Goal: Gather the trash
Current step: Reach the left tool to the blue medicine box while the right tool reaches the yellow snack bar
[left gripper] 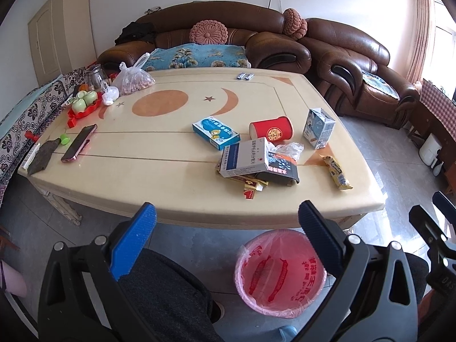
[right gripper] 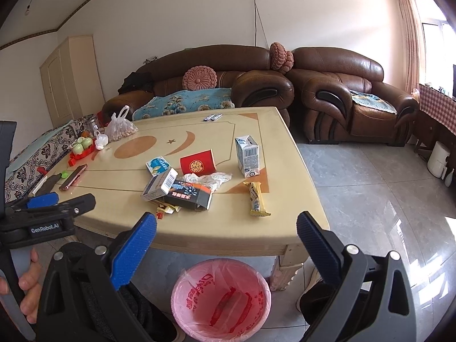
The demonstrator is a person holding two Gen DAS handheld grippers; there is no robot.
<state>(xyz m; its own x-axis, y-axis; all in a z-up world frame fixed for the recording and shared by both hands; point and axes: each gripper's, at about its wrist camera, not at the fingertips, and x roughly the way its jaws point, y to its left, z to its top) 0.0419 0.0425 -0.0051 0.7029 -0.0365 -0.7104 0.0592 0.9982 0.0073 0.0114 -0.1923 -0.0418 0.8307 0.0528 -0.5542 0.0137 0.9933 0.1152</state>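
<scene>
Nearest, in both wrist views: two grippers held low, in front of the table's near edge. Left gripper point(left gripper: 226, 213) spread wide, pinching nothing. Right gripper point(right gripper: 226, 222) likewise spread and empty. A hand point(right gripper: 27, 287) gripping the left tool's handle, seen at the lower left of the right view.

Just below and between the blue fingers: a pink-lined bin point(right gripper: 221, 299) on the floor at the table's near edge, apparently holding nothing but its liner.

Next, on the cream table point(left gripper: 148, 154), toward its right near part, a loose cluster of trash: a white pill box point(left gripper: 245, 158) leaning on a dark box point(left gripper: 282, 171), small red and gold packs point(left gripper: 252, 188) poking out beneath, crumpled clear plastic point(left gripper: 287, 148), a yellow snack wrapper point(left gripper: 336, 171) off to the right.

Slightly farther: a blue box point(left gripper: 215, 135), a red paper cup point(left gripper: 270, 131) on its side, an upright milk carton point(left gripper: 317, 128).

Far left: a phone point(left gripper: 79, 142), green cups on a red tray point(left gripper: 85, 104), a bag of nuts point(left gripper: 134, 79); likely not trash. Brown sofas point(left gripper: 216, 40) behind.

Judged progress: barely begun, if at all; every piece left to collect.
</scene>
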